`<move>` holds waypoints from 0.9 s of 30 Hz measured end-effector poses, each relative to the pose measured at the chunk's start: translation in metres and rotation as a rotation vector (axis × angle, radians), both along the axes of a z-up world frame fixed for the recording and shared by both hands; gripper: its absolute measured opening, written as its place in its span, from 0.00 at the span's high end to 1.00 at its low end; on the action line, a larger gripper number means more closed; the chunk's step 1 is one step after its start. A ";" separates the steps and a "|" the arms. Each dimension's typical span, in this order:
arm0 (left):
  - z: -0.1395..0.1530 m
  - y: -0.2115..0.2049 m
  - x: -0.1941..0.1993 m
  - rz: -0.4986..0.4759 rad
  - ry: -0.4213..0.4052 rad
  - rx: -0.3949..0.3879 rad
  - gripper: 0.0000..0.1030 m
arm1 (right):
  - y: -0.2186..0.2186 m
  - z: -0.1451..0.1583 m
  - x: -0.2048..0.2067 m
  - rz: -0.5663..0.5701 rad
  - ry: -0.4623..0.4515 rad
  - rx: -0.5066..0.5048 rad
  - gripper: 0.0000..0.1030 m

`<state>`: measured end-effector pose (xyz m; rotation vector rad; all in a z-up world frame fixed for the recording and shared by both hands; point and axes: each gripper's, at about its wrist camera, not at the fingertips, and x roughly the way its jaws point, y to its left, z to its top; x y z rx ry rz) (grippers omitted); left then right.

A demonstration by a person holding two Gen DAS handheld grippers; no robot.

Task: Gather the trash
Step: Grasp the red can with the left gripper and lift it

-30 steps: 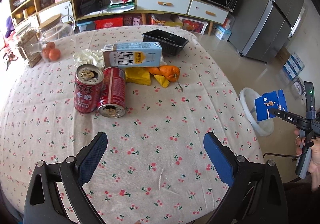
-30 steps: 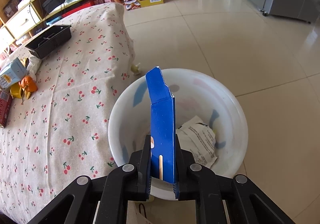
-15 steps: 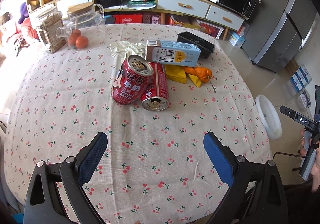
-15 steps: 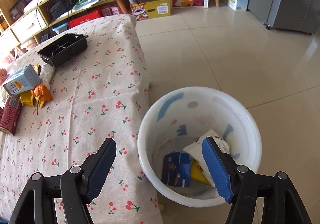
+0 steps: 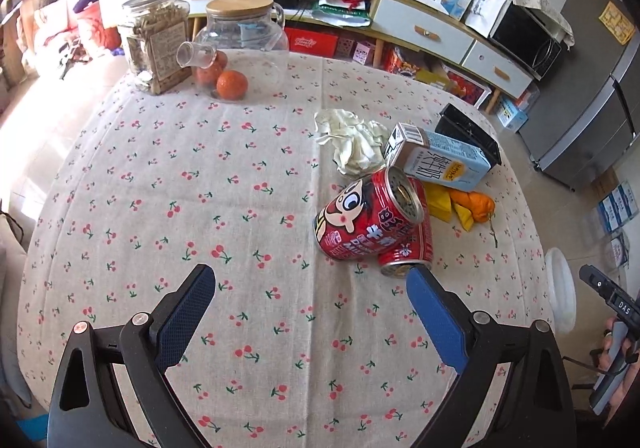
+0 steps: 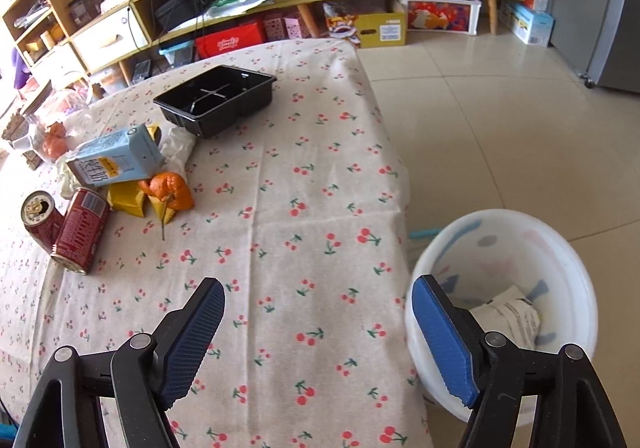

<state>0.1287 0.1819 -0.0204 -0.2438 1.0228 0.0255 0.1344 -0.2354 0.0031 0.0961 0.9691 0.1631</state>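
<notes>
Left tongs (image 5: 308, 280) stand spread and empty over the worktop (image 5: 160, 184); two red cans (image 5: 372, 224) lie just beyond their right tip, with a milk carton (image 5: 444, 162) and orange peel (image 5: 476, 204) behind. Right tongs (image 6: 316, 288) are opening, nothing between them; the blue carton they pinched a second ago is gone. Beside the cherry-print cloth, a white bin (image 6: 576, 268) stands on the tiled floor.

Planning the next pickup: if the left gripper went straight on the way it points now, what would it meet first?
Probably bare tablecloth: the left gripper stands open and empty, angled down at the cloth. The two red cans lie right of that line, though depth is hard to judge.
</notes>
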 end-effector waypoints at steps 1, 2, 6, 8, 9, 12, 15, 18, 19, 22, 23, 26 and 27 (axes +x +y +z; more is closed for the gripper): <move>-0.003 -0.003 0.007 -0.007 0.001 -0.004 0.05 | 0.003 -0.001 0.003 0.002 0.002 0.008 0.21; -0.006 -0.008 0.013 -0.014 0.002 -0.008 0.06 | 0.006 -0.002 0.006 0.003 0.006 0.017 0.21; -0.015 -0.038 0.036 -0.061 0.006 0.019 0.09 | 0.013 -0.005 0.016 0.005 0.023 0.050 0.21; -0.020 -0.054 0.046 -0.084 0.009 0.070 0.11 | 0.014 -0.005 0.021 0.005 0.028 0.056 0.21; -0.023 -0.060 0.050 -0.089 0.015 0.093 0.15 | 0.014 -0.006 0.022 0.006 0.028 0.057 0.21; -0.033 -0.066 0.060 -0.082 0.045 0.103 0.28 | 0.012 -0.006 0.024 0.006 0.030 0.053 0.21; -0.032 -0.064 0.062 -0.066 0.027 0.093 0.44 | 0.009 -0.008 0.024 0.003 0.038 0.049 0.21; -0.027 -0.059 0.058 -0.055 0.008 0.080 0.48 | 0.008 -0.008 0.021 0.003 0.039 0.046 0.21; -0.026 -0.056 0.056 -0.052 0.004 0.077 0.48 | 0.009 -0.008 0.020 0.005 0.037 0.044 0.21; -0.018 -0.045 0.047 -0.038 -0.009 0.060 0.50 | 0.014 -0.007 0.016 0.018 0.029 0.031 0.21; -0.015 -0.040 0.043 -0.029 -0.014 0.049 0.50 | 0.017 -0.007 0.015 0.024 0.028 0.024 0.21; -0.004 -0.022 0.027 -0.002 -0.033 0.020 0.51 | 0.031 -0.006 0.012 0.056 0.021 0.005 0.21; -0.001 -0.015 0.021 0.005 -0.040 0.013 0.51 | 0.037 -0.006 0.011 0.071 0.018 0.000 0.21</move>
